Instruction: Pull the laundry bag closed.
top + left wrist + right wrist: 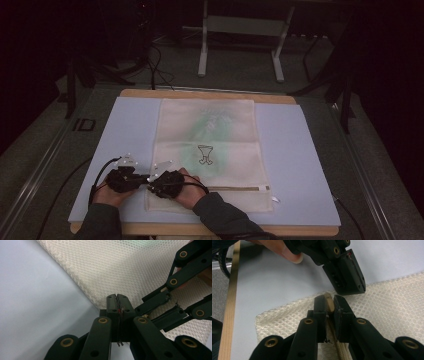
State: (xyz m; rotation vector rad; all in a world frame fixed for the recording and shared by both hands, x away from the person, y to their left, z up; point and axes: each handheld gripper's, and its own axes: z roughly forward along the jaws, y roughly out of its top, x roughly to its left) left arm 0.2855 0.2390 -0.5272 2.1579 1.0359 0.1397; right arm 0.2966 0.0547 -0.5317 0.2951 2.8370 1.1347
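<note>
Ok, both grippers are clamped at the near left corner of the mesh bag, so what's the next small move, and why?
Probably draw the right gripper slowly rightward along the zipper while the left gripper holds the corner steady. The right jaws are shut on the beige zipper end, the left jaws are shut on the edge of the mesh laundry bag beside it, and the zipper runs rightward from there. Whether it needs opening or closing, I cannot tell.

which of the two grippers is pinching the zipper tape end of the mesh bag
The right gripper: its jaws clamp the beige zipper tape. The left gripper instead nips the mesh bag at its edge, just beside it.
</note>
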